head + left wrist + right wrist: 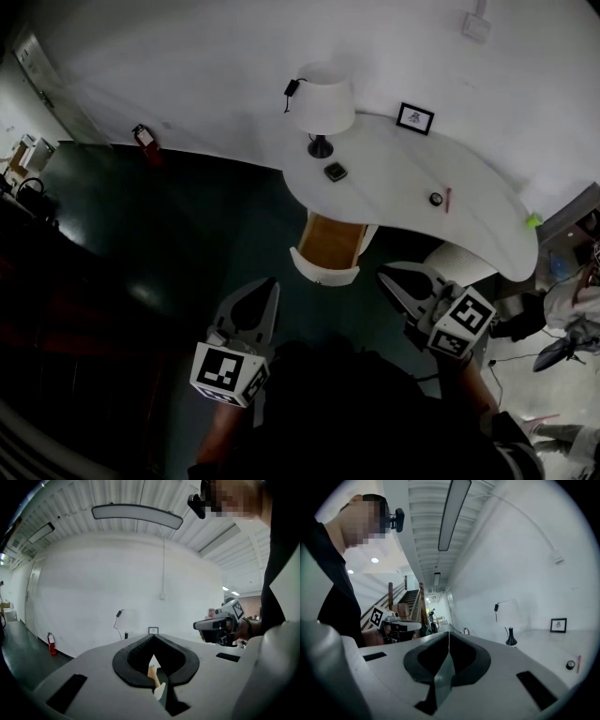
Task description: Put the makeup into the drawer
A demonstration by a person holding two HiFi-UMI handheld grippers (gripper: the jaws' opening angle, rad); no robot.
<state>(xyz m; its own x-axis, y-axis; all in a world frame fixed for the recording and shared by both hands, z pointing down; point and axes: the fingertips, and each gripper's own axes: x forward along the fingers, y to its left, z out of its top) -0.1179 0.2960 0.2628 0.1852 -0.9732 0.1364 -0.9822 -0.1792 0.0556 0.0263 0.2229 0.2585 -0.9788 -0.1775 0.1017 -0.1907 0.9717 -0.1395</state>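
While the left gripper [269, 284] and right gripper [384, 276] hover short of the white table [403, 178] in the head view, a dark makeup compact [335, 171], a round pot [435, 198] and a pink stick [447, 199] lie on its top, behind the open drawer [330, 242]. Left gripper view: jaws clenched, empty. Right gripper view: likewise clenched on nothing.

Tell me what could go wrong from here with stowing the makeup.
1. The pink stick lies flat right beside the small round item on the table; closing on one may knock or roll the other.
2. The square compact sits near the base of the lamp; a reach there could bump the lamp.
3. The left gripper and right gripper are both shut and empty; they must open before any grasp.
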